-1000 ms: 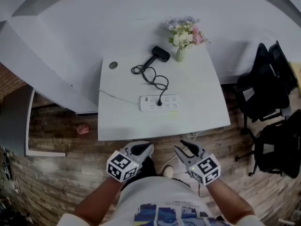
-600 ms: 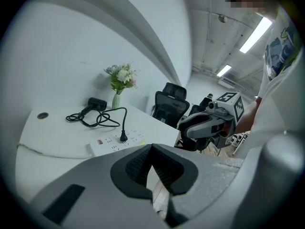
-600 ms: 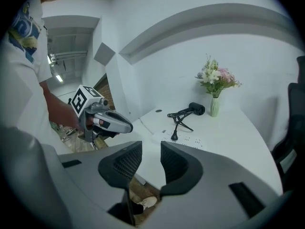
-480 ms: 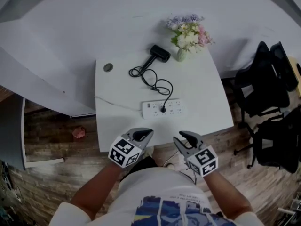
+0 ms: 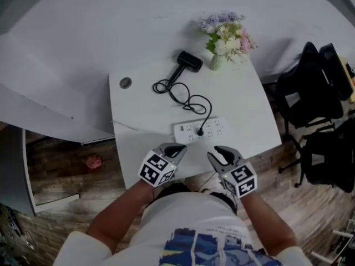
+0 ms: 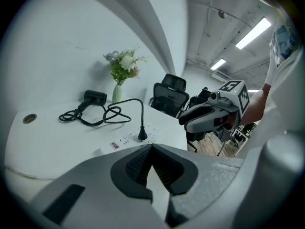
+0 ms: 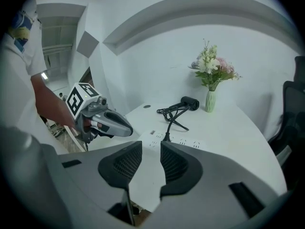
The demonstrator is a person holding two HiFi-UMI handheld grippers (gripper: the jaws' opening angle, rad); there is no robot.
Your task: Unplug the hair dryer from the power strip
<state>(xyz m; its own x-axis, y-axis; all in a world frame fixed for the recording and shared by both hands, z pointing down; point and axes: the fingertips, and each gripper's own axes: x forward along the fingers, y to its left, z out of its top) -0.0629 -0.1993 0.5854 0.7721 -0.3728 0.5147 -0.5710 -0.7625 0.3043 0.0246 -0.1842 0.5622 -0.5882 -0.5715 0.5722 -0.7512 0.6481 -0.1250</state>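
The hair dryer [image 5: 189,61] was black, with a short, blocky barrel and a slim handle. It lay on its side far beyond both sets of jaws, at the back of the white table [image 5: 249,107] and just beside a pale vase of flowers [image 5: 217,61]. Its black cord [image 5: 188,100] left the handle, gathered into several loose loops on the tabletop and then ran towards the grippers. It ended in a small black plug [image 5: 200,132] standing upright in a socket of the power strip [image 5: 215,128].

The strip was white and long, with rows of sockets and a small red label at one end. It lay across the near edge of the table, just ahead of both sets of jaw tips but touched by neither.

The left gripper [image 5: 178,147] had its jaw tips together with nothing pinched between them. In its own view the plug stood a little beyond the tips and slightly to their left.

The right gripper [image 5: 221,151] held its jaws apart, with a clear gap between the ribbed pads and nothing in that gap. In its view the plug stood almost straight ahead of the opening. The two grippers hung side by side at the table's edge, and the plug lay ahead of the space between them.
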